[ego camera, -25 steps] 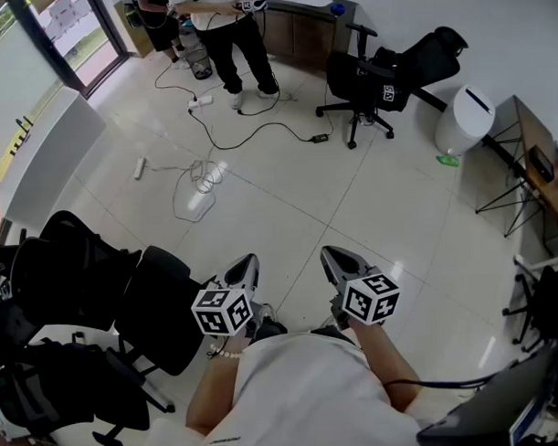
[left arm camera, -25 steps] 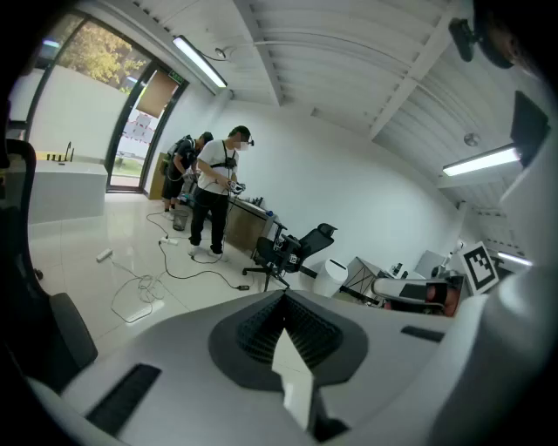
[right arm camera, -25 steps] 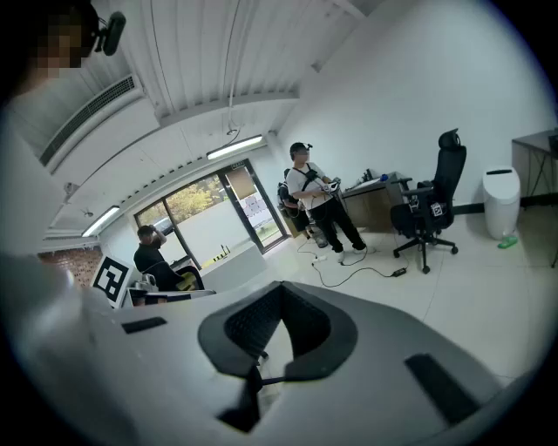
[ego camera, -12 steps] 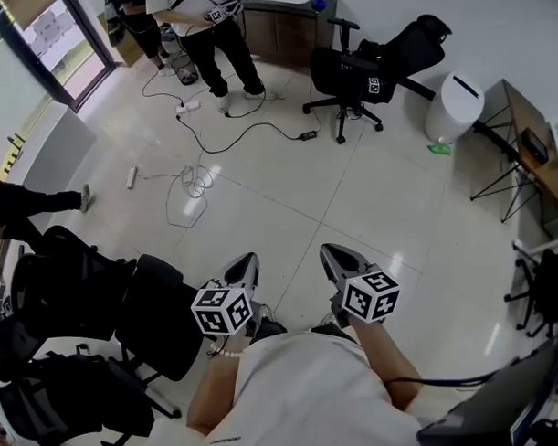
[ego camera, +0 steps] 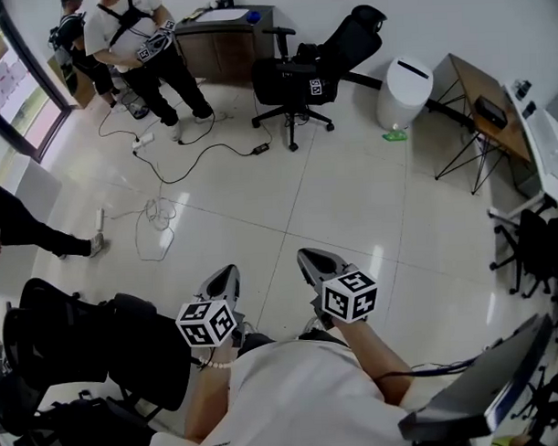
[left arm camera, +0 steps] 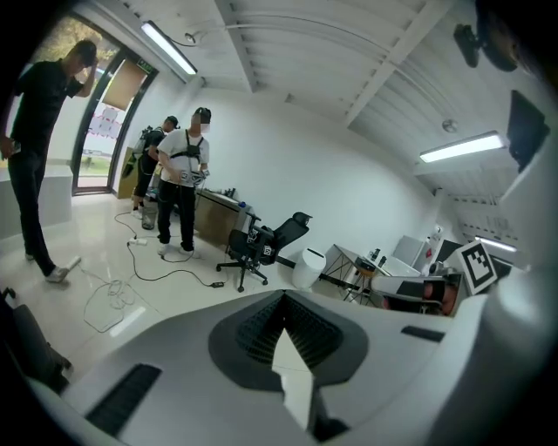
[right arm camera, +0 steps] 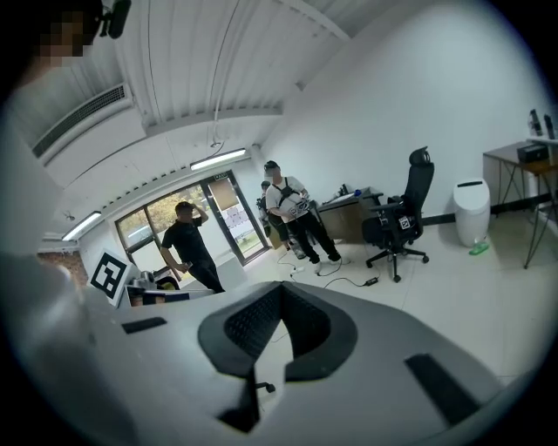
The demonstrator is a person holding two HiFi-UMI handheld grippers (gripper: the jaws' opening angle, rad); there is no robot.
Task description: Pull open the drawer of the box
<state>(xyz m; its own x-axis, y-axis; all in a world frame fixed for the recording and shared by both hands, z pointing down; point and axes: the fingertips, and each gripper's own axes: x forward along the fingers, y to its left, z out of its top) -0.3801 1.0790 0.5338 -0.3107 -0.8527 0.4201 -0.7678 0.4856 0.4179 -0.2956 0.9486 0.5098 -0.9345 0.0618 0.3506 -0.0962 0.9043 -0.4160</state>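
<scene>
No box or drawer shows in any view. I hold both grippers low in front of my body, over bare white floor tiles. In the head view the left gripper point(ego camera: 226, 274) and the right gripper point(ego camera: 308, 259) point forward side by side, each with its marker cube behind it. The left gripper point(left arm camera: 283, 296) has its jaws meeting at the tip with nothing between them. The right gripper point(right arm camera: 279, 287) looks the same, shut and empty.
Black office chairs point(ego camera: 101, 347) crowd my lower left. Another black chair point(ego camera: 301, 75) and a white bin point(ego camera: 407, 80) stand at the back near a desk point(ego camera: 222, 32). Cables point(ego camera: 155, 217) trail on the floor. People point(ego camera: 136, 40) stand back left. A folding table point(ego camera: 485, 96) is at right.
The head view has swung, so the room slid left and the chair, bin and table at the back show more fully. A person's legs came in at left. Both grippers stay shut.
</scene>
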